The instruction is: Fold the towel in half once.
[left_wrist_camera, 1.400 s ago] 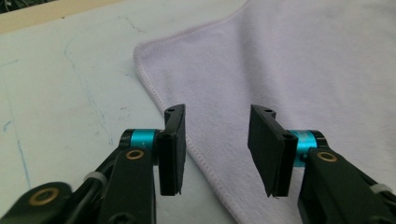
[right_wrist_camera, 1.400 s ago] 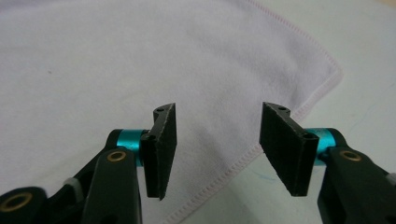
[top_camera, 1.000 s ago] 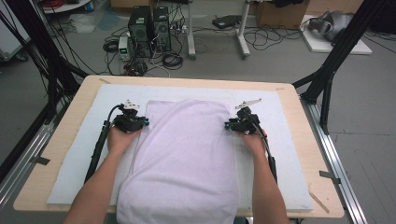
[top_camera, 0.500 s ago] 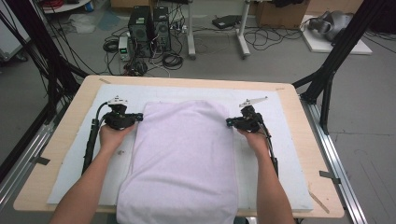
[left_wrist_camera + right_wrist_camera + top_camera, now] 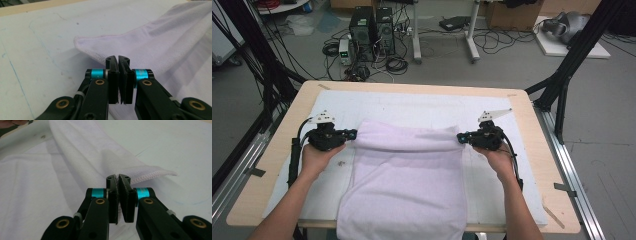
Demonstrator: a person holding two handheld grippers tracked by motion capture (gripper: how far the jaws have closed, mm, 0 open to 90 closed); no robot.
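Pale lilac terry cloth, a towel (image 5: 407, 175), is lying on the white mat (image 5: 412, 102) covering the wooden bench (image 5: 532, 125), its near end hanging over the front edge. The left gripper (image 5: 353, 133) is pinching the towel's far left corner, fingers (image 5: 112, 75) closed tight on the stitched hem. The right gripper (image 5: 460, 138) is doing the same at the far right corner, fingers (image 5: 113, 195) clamped on the fabric. Between them the far edge is lifting off the mat and curling toward the person. The fold looks barely begun: both corners are secured, but the edge is yet to be carried across and laid down.
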